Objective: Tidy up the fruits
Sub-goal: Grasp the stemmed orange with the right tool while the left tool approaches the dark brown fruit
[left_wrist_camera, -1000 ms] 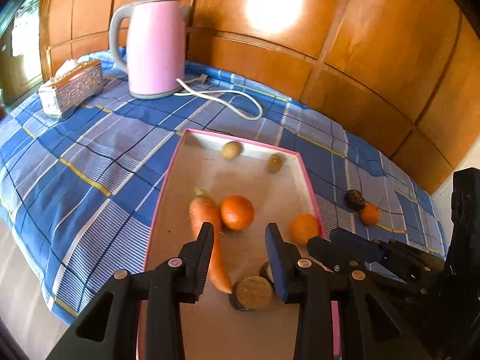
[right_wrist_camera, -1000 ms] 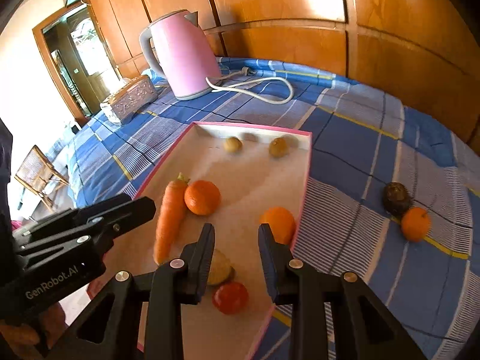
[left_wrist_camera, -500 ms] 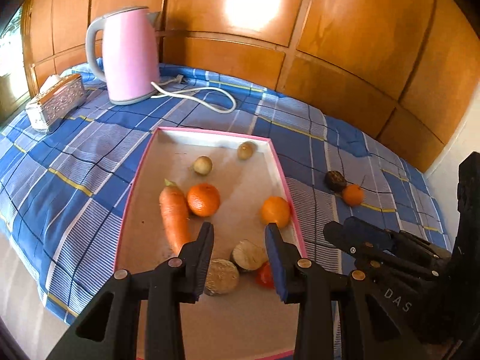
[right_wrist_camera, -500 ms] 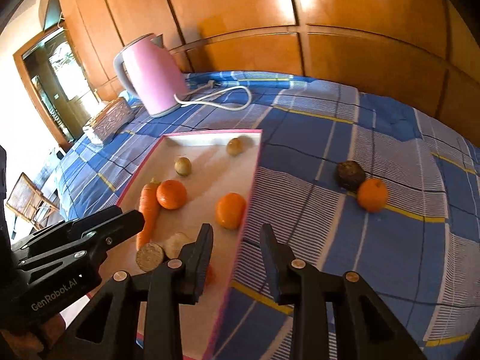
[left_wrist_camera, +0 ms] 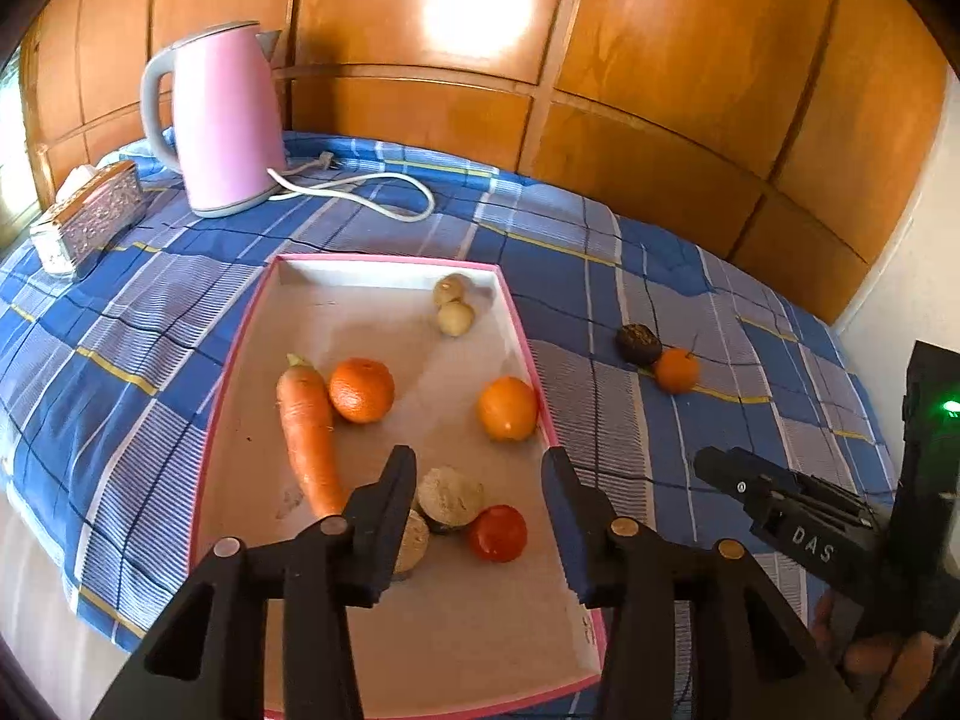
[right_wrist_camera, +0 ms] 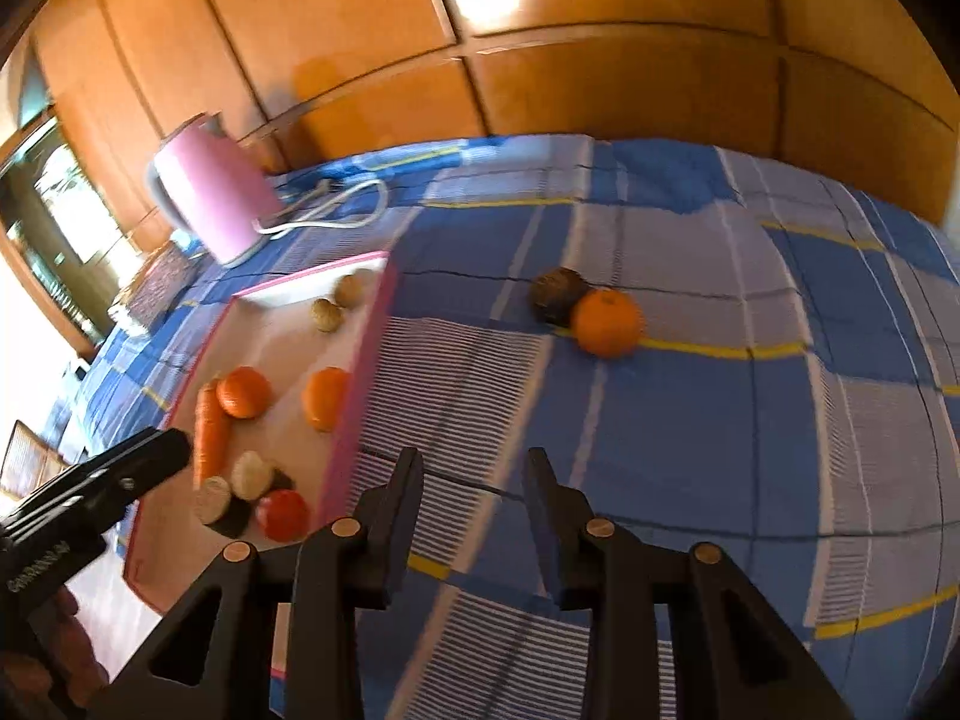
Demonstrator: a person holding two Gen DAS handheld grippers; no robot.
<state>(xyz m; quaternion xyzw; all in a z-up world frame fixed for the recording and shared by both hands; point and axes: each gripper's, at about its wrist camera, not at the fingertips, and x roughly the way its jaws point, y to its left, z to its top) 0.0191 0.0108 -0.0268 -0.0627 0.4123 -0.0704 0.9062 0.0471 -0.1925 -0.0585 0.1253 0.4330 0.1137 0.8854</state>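
A pink-rimmed tray (left_wrist_camera: 384, 261) on the blue checked cloth holds a carrot (left_wrist_camera: 309, 432), two oranges (left_wrist_camera: 361, 390) (left_wrist_camera: 507, 408), a red tomato (left_wrist_camera: 497, 533), two round cut pieces (left_wrist_camera: 449, 495) and two small pale fruits (left_wrist_camera: 455, 318). Outside it, to the right, an orange (left_wrist_camera: 677, 369) (right_wrist_camera: 606, 321) touches a dark round fruit (left_wrist_camera: 638, 343) (right_wrist_camera: 555, 295). My left gripper (left_wrist_camera: 477, 474) is open and empty above the tray's near end. My right gripper (right_wrist_camera: 473, 477) is open and empty over the cloth right of the tray (right_wrist_camera: 360, 360), short of the loose orange.
A pink kettle (left_wrist_camera: 222, 120) with a white cord (left_wrist_camera: 384, 192) stands at the back left, next to a silver tissue box (left_wrist_camera: 90, 213). Wooden wall panels (left_wrist_camera: 600, 60) close the far side. The cloth's edge drops off at the left and near side.
Both grippers have pulled back and up. The right gripper has swung right, from over the tray to over the cloth facing the loose orange. Both stay open.
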